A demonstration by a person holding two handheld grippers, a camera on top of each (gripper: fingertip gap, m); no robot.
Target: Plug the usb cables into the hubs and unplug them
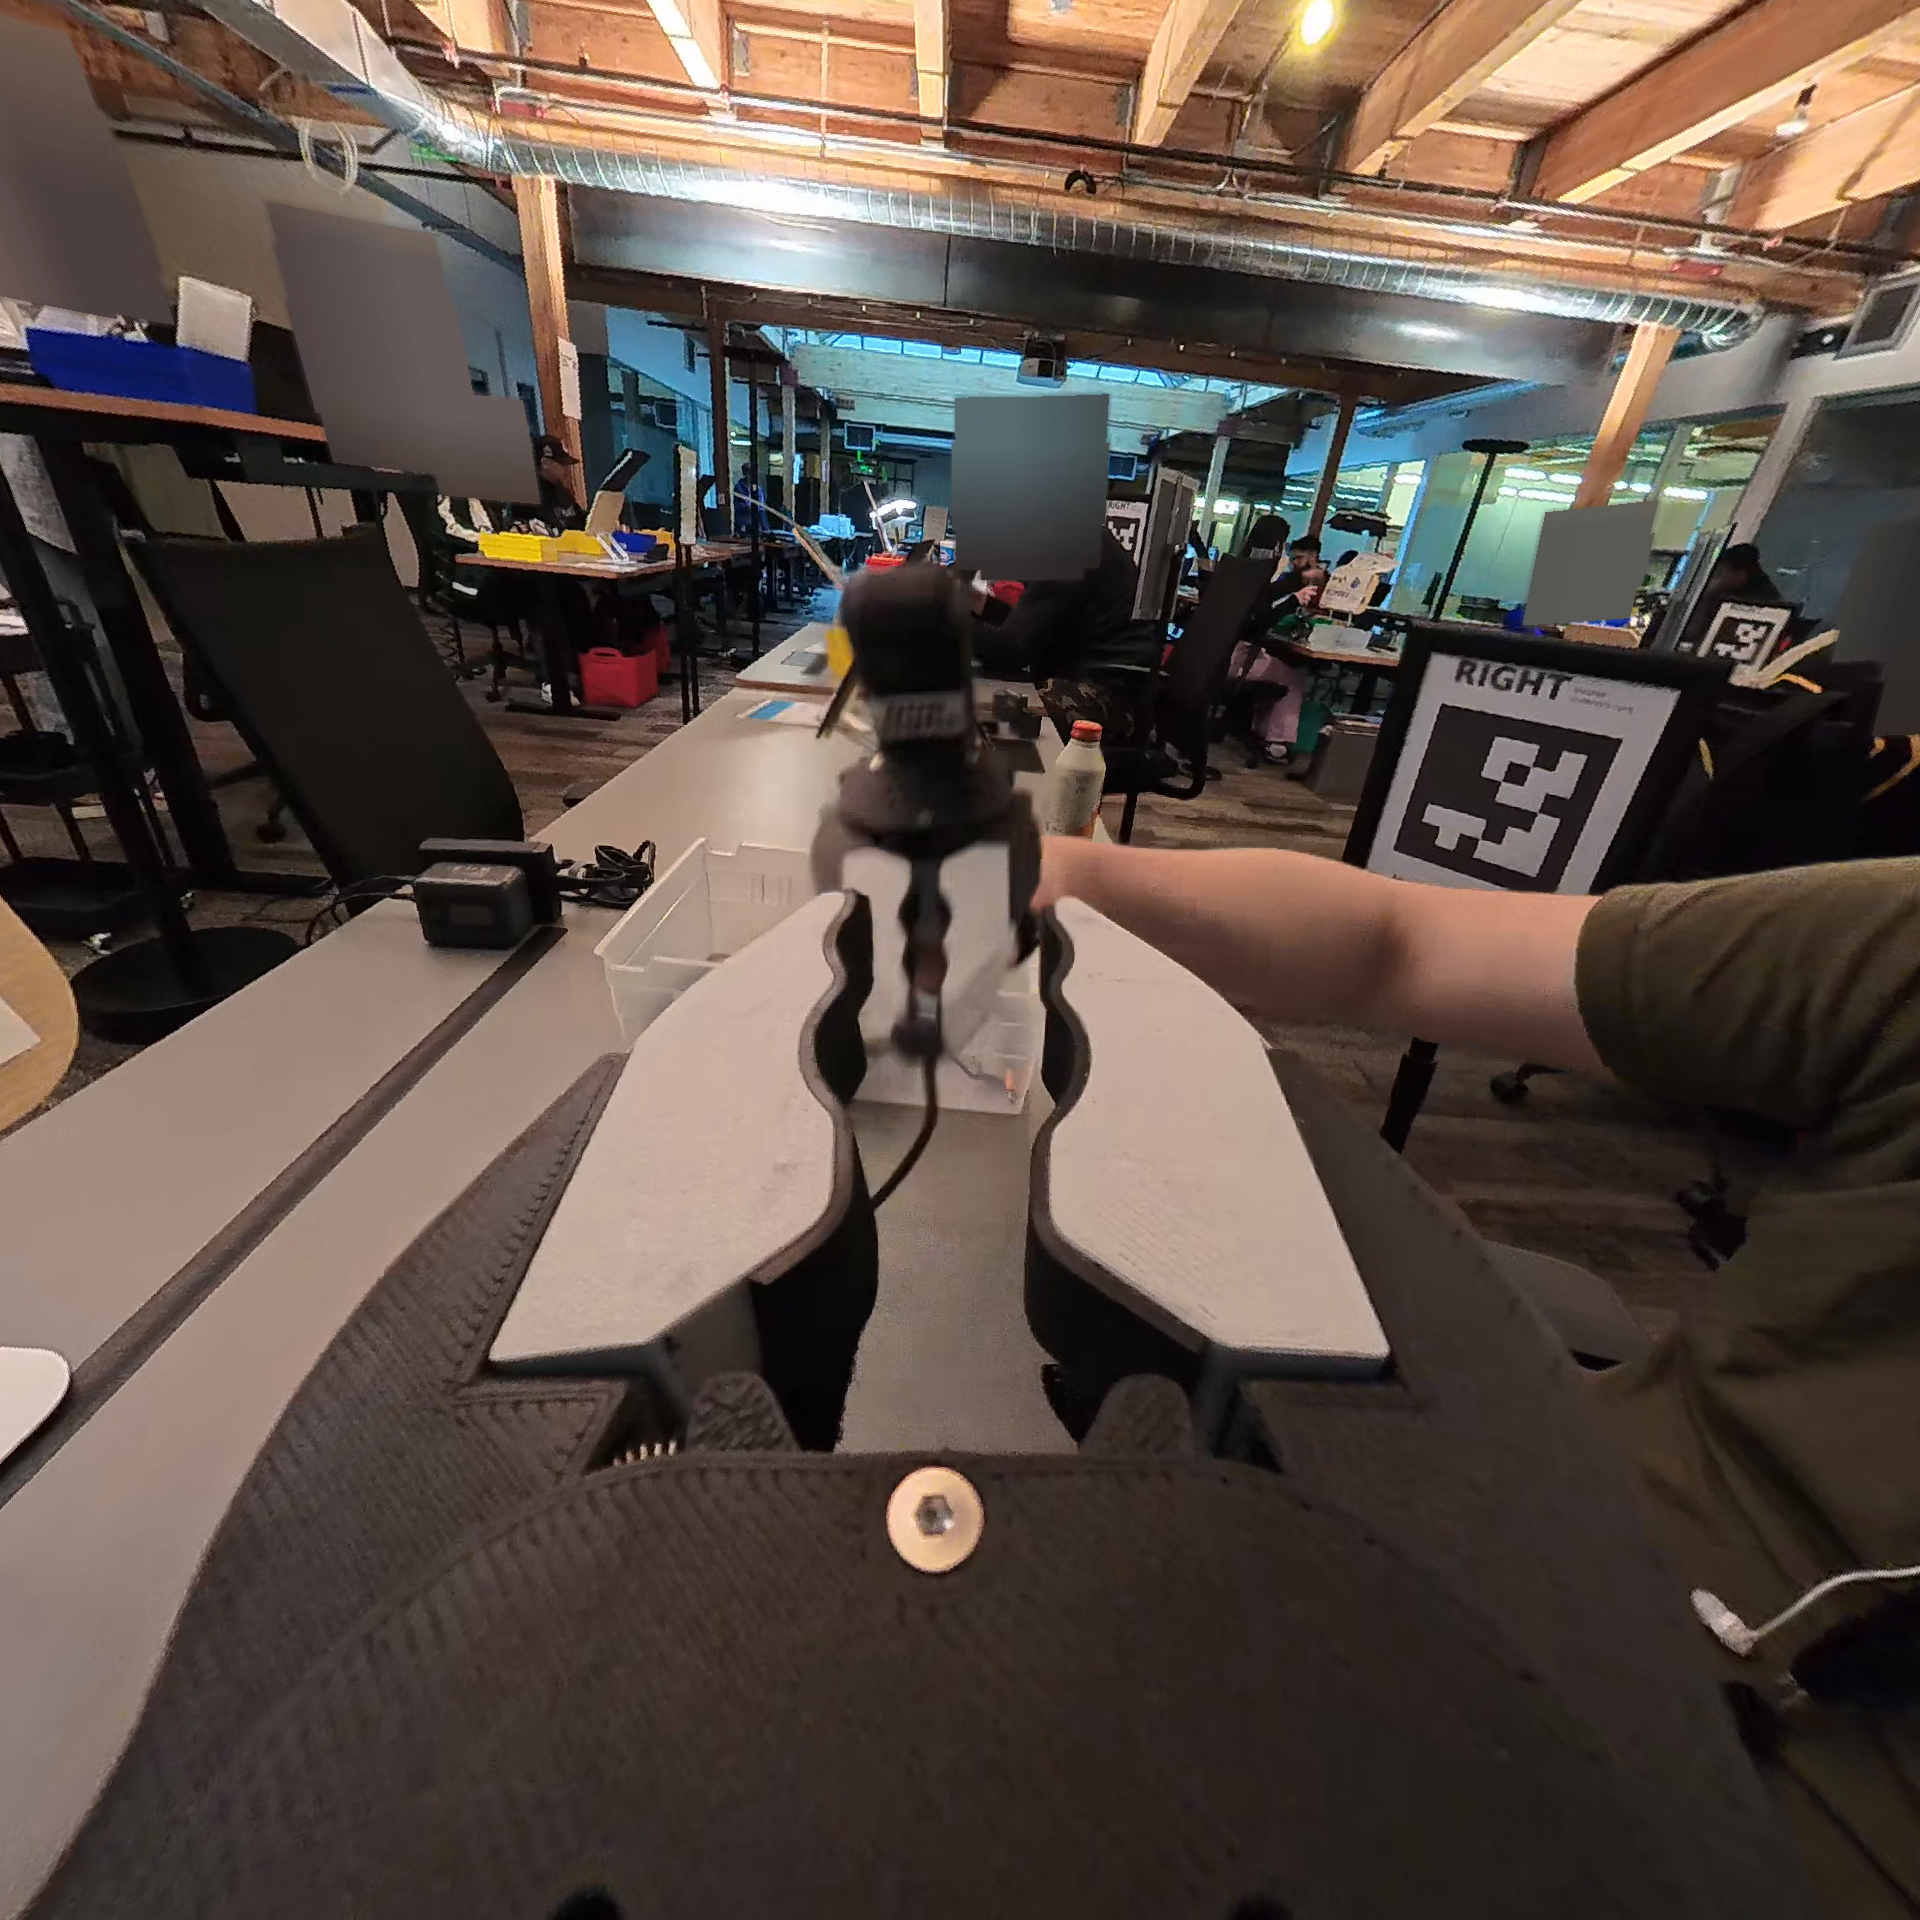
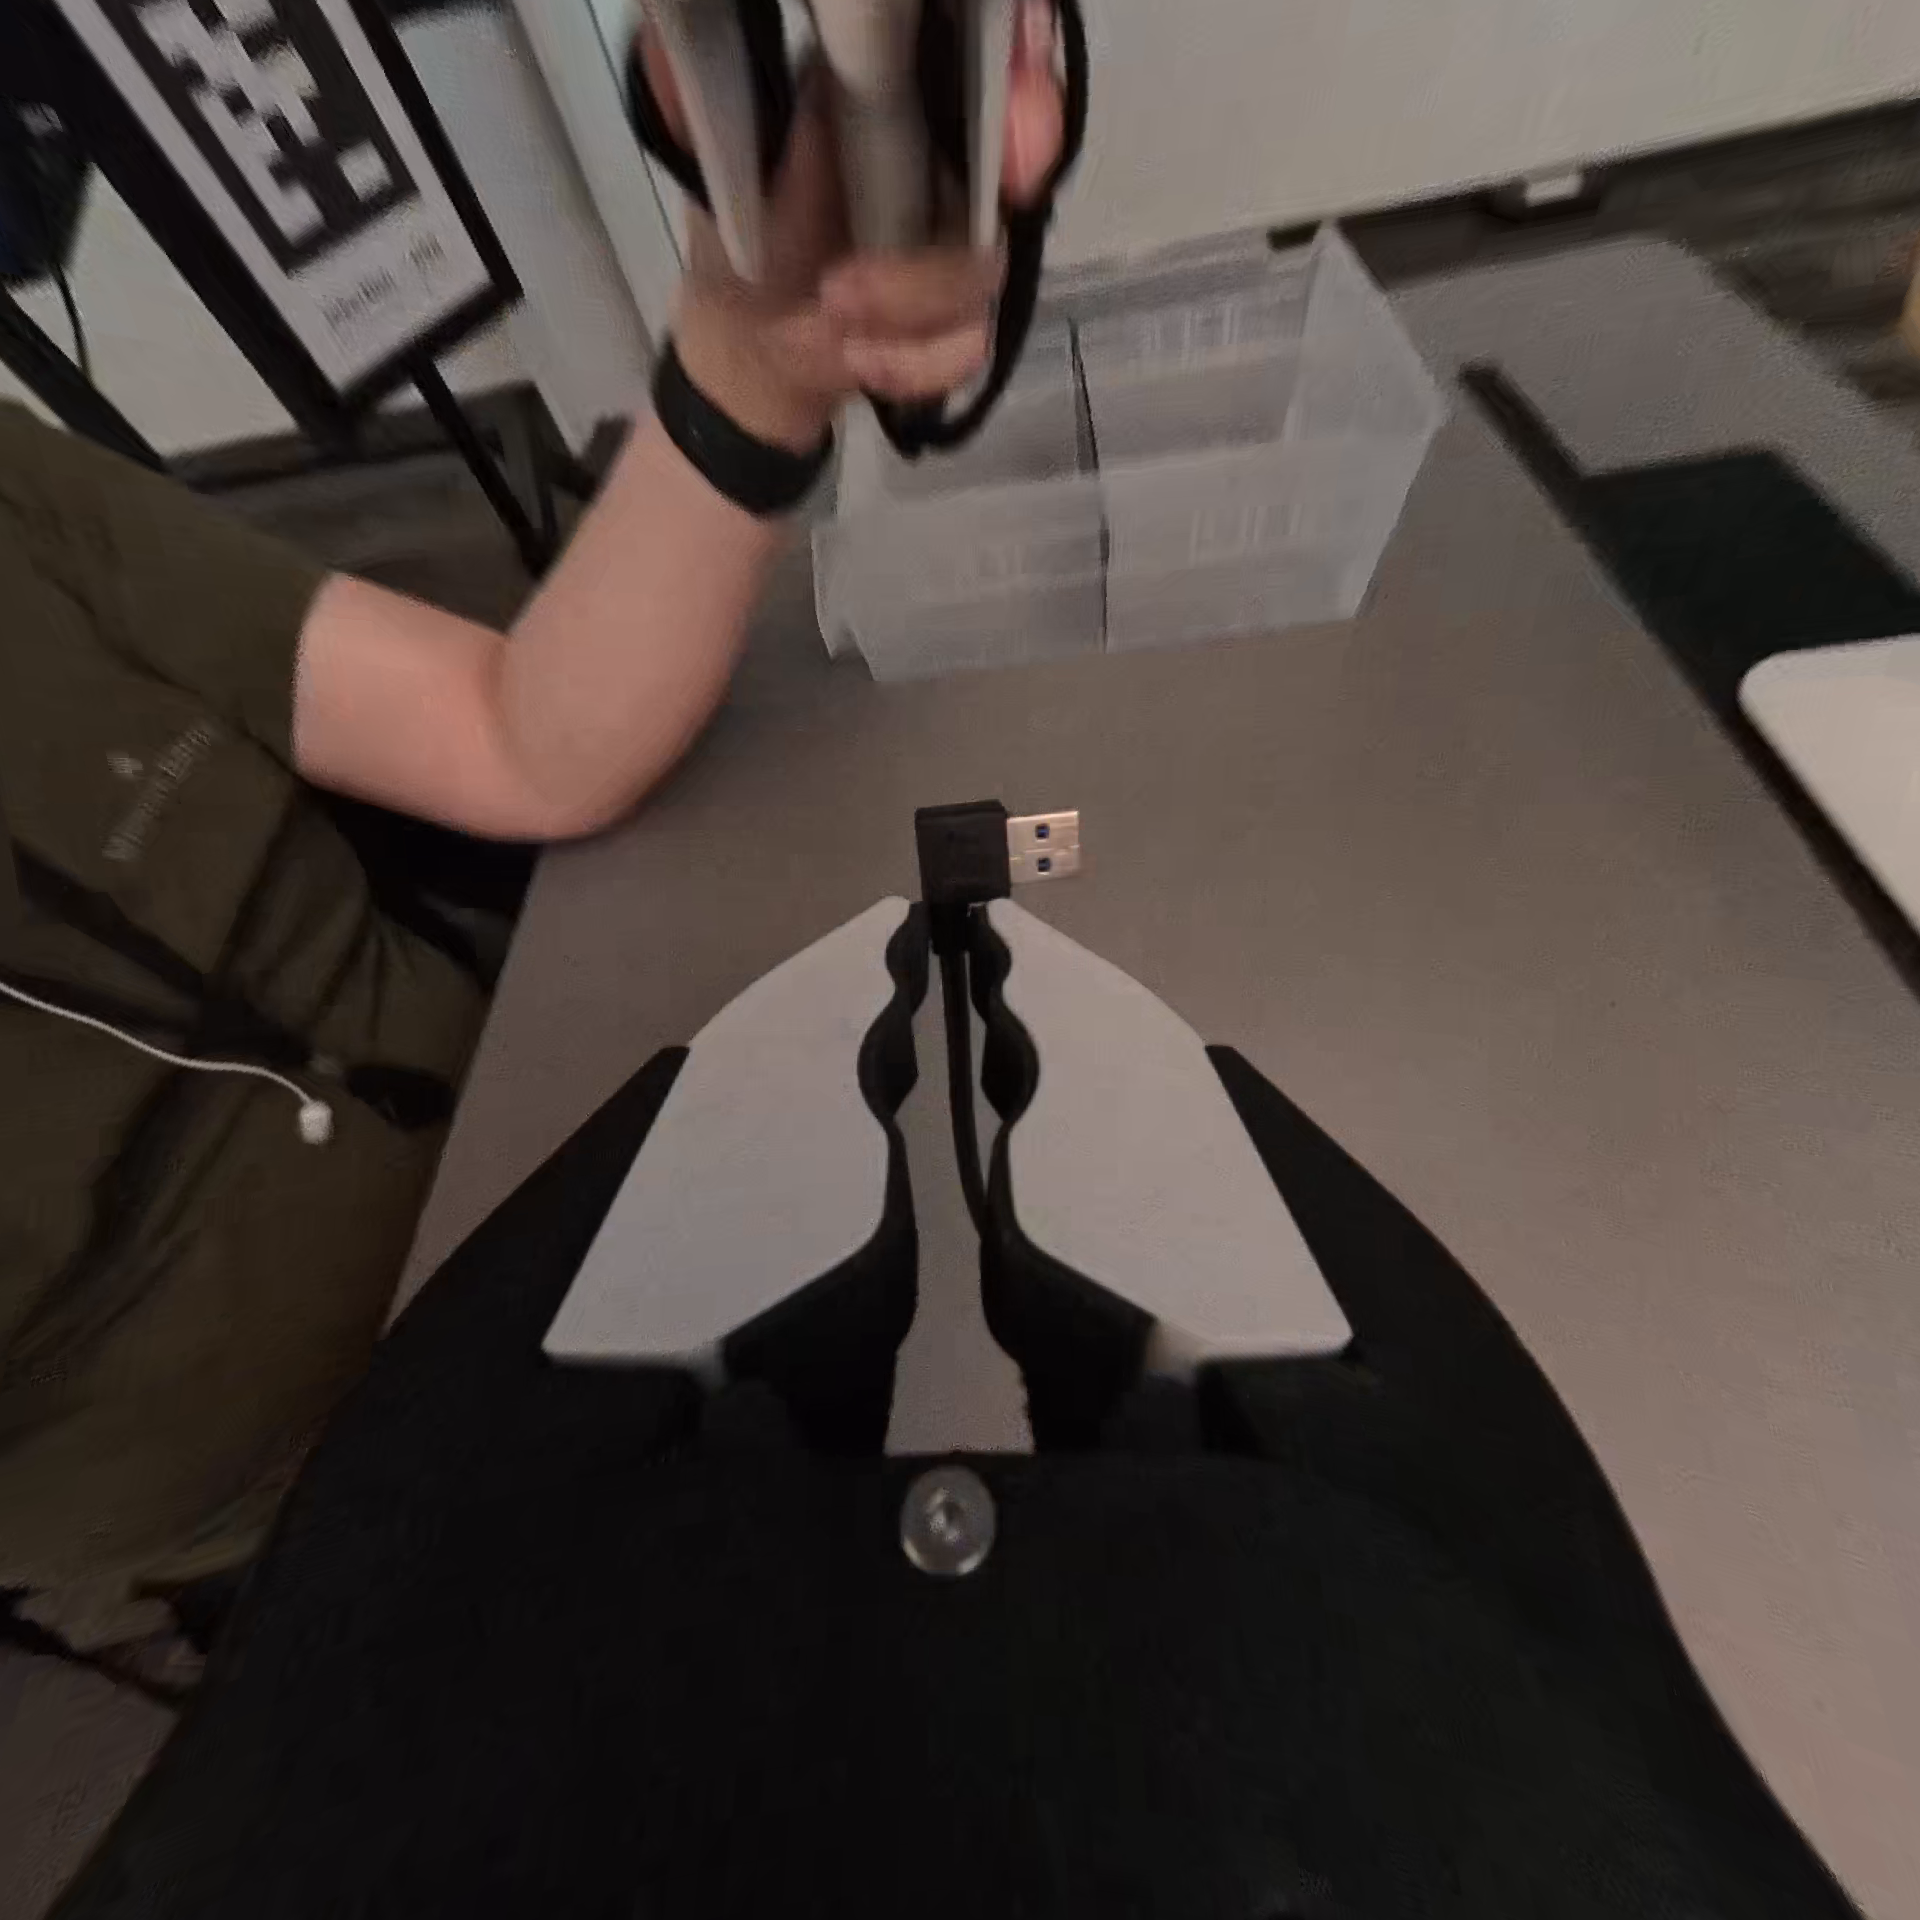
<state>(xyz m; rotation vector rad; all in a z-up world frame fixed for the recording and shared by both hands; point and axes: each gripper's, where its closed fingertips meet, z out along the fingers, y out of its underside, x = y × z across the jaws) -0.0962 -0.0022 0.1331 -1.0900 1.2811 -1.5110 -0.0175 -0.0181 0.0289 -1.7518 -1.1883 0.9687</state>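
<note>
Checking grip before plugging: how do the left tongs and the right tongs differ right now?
The left tongs stand open and hold nothing; the right tongs are shut on the black right-angle USB plug's cable. The plug sticks out past the right tips, metal end sideways. Both have grey fingers with black wavy pads.

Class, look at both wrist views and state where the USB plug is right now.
In the right wrist view, the USB plug juts just beyond the tips of the right gripper, which pinches its cable above the grey table, metal end pointing right.

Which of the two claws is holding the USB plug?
The right claw: its fingers pinch the cable below the angled USB plug. The left claw is open and holds nothing.
</note>
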